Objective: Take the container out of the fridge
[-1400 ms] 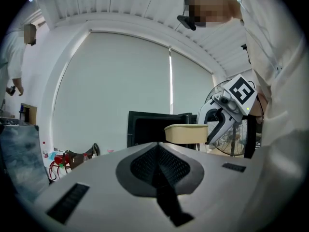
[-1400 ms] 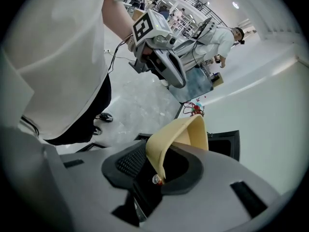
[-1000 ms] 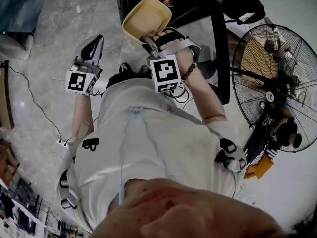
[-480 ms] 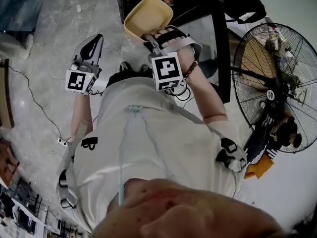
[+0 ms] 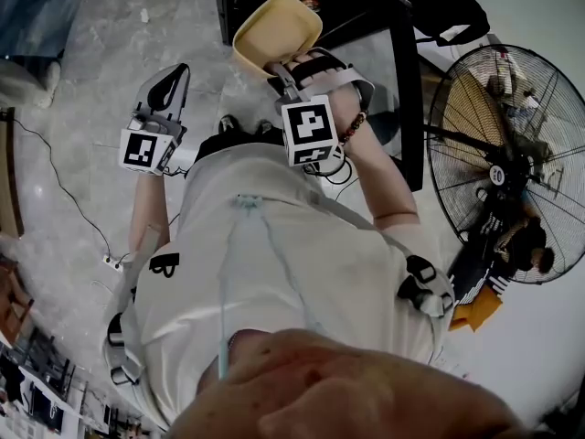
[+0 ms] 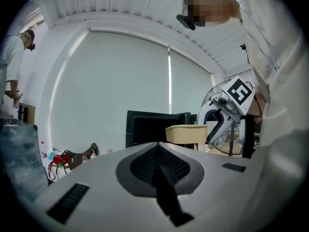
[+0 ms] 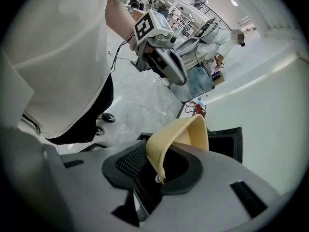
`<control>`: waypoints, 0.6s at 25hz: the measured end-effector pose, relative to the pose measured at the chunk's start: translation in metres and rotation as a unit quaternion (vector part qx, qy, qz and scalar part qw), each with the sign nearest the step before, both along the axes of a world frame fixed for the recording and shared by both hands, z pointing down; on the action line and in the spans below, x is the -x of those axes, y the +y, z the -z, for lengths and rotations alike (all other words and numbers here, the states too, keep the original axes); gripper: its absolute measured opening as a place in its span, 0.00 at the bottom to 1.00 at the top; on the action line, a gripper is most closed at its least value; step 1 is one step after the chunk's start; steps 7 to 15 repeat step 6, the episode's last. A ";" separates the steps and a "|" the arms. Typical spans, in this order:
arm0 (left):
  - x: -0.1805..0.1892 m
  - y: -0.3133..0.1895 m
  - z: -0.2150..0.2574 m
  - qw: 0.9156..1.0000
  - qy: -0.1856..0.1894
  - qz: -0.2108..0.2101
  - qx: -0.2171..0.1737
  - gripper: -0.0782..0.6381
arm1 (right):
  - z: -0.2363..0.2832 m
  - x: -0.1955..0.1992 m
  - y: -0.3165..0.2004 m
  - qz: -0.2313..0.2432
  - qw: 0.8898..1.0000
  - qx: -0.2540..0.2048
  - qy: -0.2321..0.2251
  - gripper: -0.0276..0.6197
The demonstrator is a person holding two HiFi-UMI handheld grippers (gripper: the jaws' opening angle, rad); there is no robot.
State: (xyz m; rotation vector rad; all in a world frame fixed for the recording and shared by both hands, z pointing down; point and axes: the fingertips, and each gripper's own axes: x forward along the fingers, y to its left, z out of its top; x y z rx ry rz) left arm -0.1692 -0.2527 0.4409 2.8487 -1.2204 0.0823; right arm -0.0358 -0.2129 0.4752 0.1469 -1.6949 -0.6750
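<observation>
Grey floor (image 5: 82, 71) | head view: fan (image 5: 512, 154) | right gripper view: claw (image 7: 157, 170) pinches container (image 7: 186, 134) rim

Right gripper (image 5: 273, 66) tilted down, jaws clamped on the container (image 5: 276, 27) rim; left gripper (image 5: 175, 73) level, jaws together

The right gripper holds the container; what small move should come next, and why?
Probably draw the right gripper back from the fridge: it is shut on the wall of the container, which hangs close before the open fridge.

Container (image 5: 274, 30) pale yellow; fridge (image 6: 145, 127) blk; floor (image 5: 91, 108) grey marbled.
</observation>
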 end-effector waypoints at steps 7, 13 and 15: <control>-0.001 -0.003 0.001 1.000 -0.001 0.004 0.000 0.12 | 0.004 0.000 -0.006 -0.001 1.000 -0.007 -0.003 0.20; -0.001 -0.003 0.001 1.000 -0.001 0.004 0.000 0.12 | 0.004 0.000 -0.006 -0.001 1.000 -0.007 -0.003 0.20; -0.001 -0.003 0.001 1.000 -0.001 0.004 0.000 0.12 | 0.004 0.000 -0.006 -0.001 1.000 -0.007 -0.003 0.20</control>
